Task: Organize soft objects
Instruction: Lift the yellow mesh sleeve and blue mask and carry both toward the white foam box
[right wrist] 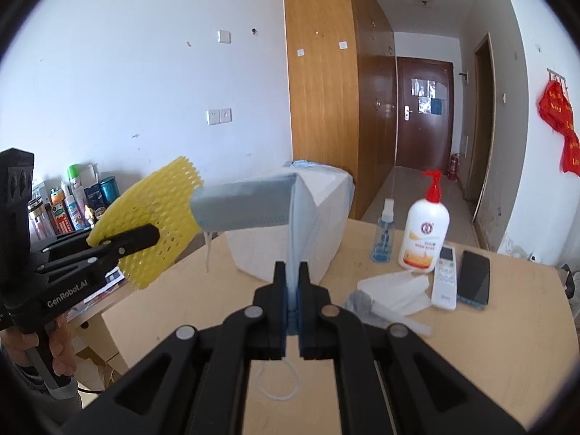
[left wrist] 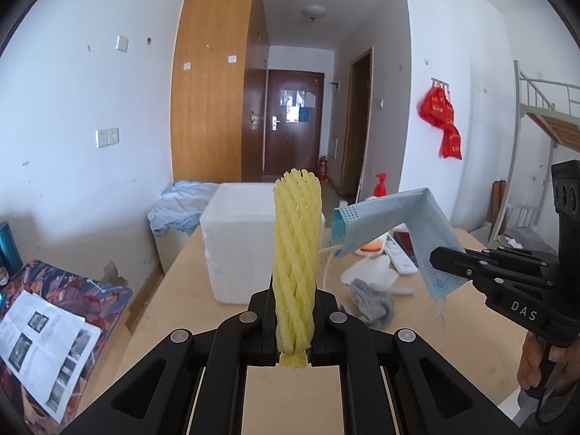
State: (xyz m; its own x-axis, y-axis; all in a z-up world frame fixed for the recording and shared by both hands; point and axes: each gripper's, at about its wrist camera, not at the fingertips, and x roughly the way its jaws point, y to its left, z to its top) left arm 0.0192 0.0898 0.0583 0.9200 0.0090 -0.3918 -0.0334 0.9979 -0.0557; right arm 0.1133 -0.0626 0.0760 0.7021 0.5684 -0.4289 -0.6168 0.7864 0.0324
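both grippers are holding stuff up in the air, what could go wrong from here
1. The blue face mask is pinched at one end only in the right gripper; its folded end and ear loop dangle, so they might snag the left gripper.
2. The yellow foam net stands tall and floppy in the left gripper; it could bend or slip while moving.
3. The pump bottle and spray bottle stand near the foam box; a low swing might topple them.
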